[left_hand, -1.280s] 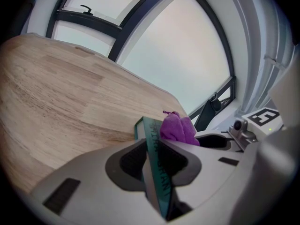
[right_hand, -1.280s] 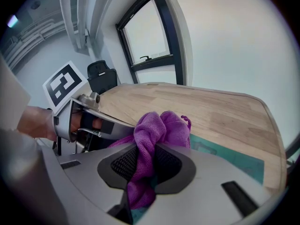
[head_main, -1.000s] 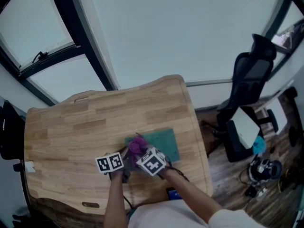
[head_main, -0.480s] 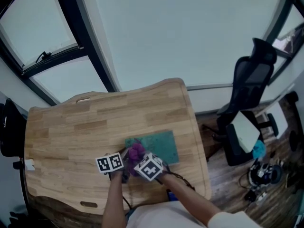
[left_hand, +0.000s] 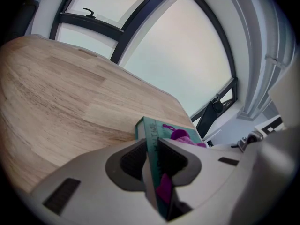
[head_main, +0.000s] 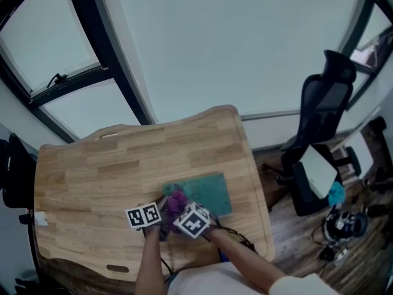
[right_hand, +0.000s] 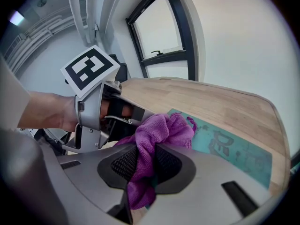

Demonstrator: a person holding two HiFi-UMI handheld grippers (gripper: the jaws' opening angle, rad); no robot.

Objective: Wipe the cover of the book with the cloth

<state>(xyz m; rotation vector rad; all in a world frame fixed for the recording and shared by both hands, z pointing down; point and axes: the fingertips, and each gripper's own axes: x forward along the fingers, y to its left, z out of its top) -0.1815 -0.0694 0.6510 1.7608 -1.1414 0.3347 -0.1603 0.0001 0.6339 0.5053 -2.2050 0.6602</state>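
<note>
On the pale, planked wooden tabletop [head_main: 123, 158], the left gripper [left_hand: 151, 157] pinches the spine edge of the flat teal book [left_hand: 153, 129], while the right gripper [right_hand: 143, 165] clamps a crumpled, fuzzy purple cloth [right_hand: 161, 131] resting on its cover.

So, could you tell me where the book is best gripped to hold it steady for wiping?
Probably at its left edge, coming from the near left, as the left gripper does now. The book is thin and flat, so jaws can only span its thickness at an edge, and that leaves the cover free for the cloth in the right gripper.
</note>
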